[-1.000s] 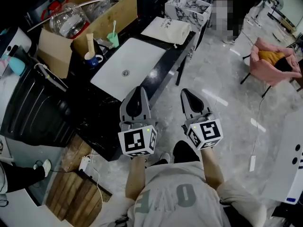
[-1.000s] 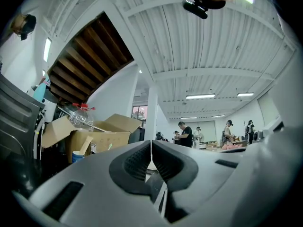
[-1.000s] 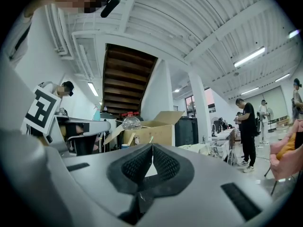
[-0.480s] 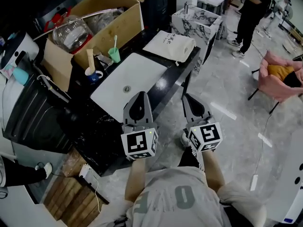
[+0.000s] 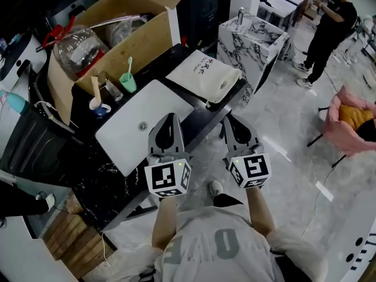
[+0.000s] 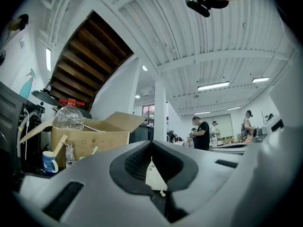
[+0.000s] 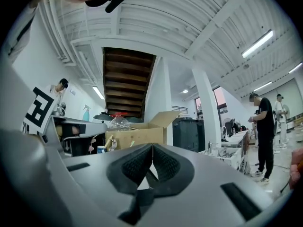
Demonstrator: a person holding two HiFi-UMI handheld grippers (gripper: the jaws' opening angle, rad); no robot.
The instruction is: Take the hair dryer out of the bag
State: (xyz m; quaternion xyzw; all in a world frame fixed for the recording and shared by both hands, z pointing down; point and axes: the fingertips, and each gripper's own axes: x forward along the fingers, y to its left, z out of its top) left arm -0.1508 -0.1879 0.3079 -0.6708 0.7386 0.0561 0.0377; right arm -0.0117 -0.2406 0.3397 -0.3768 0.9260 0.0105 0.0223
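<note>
While both claws hang over the near edge of the black counter, neither has anything in it. The left gripper is clenched, its two ribbed dark pads meeting at the tips. The right gripper is clenched empty in the same way. Each carries one cube with square black-and-white markers at its rear, and their grey shells taper to a point.

One bag lies flat at the far right corner of the counter. It is white cloth, roughly square and soft-looking, with small dark print on top. It lies well apart from both grippers. The hair dryer itself cannot be seen in any view.

One white rectangular basin, smooth and with a single round drain, is sunk in the middle of the counter. Two cups stand by its far left edge. One is a green cup holding a green brush, and the other is a blue-and-white mug with a pale flat stick in it.

One open cardboard box stands at the far left edge. One clear, rounded plastic bottle with a red cap sits at its left end.

Beyond the far right corner stands one marbled white block. On the pale glossy floor are one person in black and one pink chair.
</note>
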